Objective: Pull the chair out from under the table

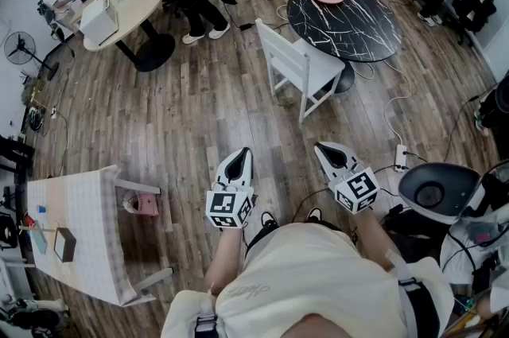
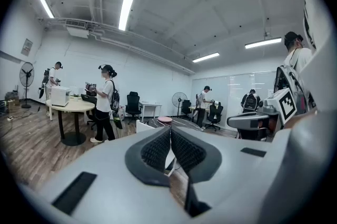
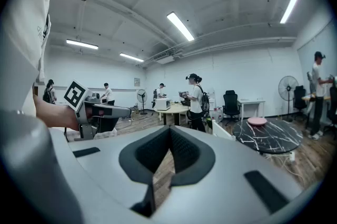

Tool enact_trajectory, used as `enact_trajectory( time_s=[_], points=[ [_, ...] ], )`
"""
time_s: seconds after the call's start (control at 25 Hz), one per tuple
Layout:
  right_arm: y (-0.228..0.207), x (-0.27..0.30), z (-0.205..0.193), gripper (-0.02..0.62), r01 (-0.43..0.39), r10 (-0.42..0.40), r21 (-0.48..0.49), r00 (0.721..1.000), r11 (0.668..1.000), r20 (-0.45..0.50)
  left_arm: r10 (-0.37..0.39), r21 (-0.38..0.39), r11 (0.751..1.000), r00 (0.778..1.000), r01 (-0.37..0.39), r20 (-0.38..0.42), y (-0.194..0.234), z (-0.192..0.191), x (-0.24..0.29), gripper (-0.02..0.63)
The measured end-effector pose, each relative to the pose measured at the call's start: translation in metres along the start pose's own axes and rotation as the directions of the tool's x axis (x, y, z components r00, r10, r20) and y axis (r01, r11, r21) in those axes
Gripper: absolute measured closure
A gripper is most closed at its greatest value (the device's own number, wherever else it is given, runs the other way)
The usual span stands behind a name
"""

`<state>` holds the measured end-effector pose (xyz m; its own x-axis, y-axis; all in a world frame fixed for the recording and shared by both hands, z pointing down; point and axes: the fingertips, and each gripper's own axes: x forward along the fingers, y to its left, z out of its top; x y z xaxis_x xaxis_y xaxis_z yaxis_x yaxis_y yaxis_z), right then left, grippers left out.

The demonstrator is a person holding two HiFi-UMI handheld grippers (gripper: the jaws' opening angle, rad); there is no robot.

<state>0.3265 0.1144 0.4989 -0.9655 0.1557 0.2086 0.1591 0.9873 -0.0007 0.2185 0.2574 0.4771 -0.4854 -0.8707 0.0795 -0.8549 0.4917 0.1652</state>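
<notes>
White chair (image 1: 298, 66) waits untouched: the left gripper (image 1: 238, 160) and right gripper (image 1: 332, 152) hang near the person, jaws together on nothing, well short of it at the far black marble table (image 1: 358, 34). It looks like light, rigid wood, so grip the backrest's top rail.

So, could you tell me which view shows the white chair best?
The head view: the whole chair shows, standing at the black table. The left and right gripper views each catch only a white sliver of chair.
</notes>
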Motion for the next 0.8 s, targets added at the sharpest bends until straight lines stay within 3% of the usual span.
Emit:
enact_trajectory(
  time_s=[0.4,0.8],
  points=[
    [0.017,0.033,0.004,0.589,0.06,-0.06,0.011,0.998,0.998,0.013,0.01,0.0,1.0,1.0,-0.01,-0.018,0.052,-0.004,-0.019,0.583],
    [0.044,0.051,-0.018,0.589,0.148,-0.144,0.059,0.988,0.987,-0.064,-0.069,-0.053,0.996,0.997,0.067,-0.046,0.098,-0.021,-0.023,0.582]
  ],
)
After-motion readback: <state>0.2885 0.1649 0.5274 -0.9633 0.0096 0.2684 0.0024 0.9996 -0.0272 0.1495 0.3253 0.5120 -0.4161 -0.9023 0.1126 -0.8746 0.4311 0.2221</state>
